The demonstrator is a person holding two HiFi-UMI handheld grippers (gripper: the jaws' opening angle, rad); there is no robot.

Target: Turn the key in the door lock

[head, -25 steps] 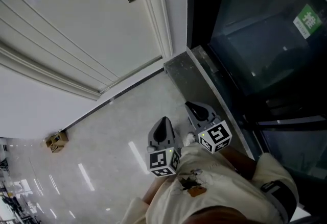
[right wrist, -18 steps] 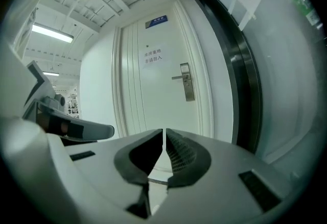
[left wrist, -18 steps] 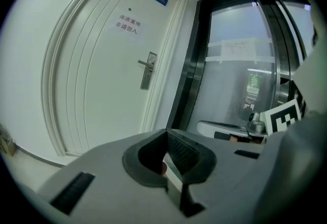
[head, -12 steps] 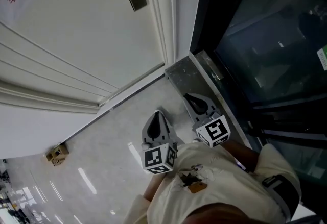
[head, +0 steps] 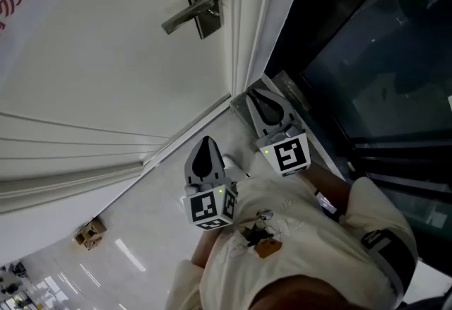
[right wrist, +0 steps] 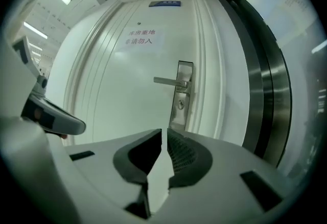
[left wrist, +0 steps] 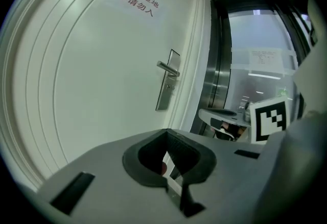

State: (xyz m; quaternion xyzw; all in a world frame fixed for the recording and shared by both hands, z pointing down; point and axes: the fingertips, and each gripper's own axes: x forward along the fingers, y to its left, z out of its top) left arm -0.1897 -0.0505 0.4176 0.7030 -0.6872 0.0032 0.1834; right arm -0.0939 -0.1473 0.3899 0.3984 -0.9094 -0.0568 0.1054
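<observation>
The lock (right wrist: 180, 105) lies ahead of and above the right gripper (right wrist: 163, 135), well apart, plate upright. Its jaws, a narrow slit, are opening on nothing. Of the 2, the left gripper (left wrist: 166, 137), pinched closed and empty, looks farther.

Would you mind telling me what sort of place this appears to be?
Probably an office or institutional corridor: a white panelled door with a lever handle and a red-lettered notice, a polished pale floor, and dark glass panels beside it.
</observation>
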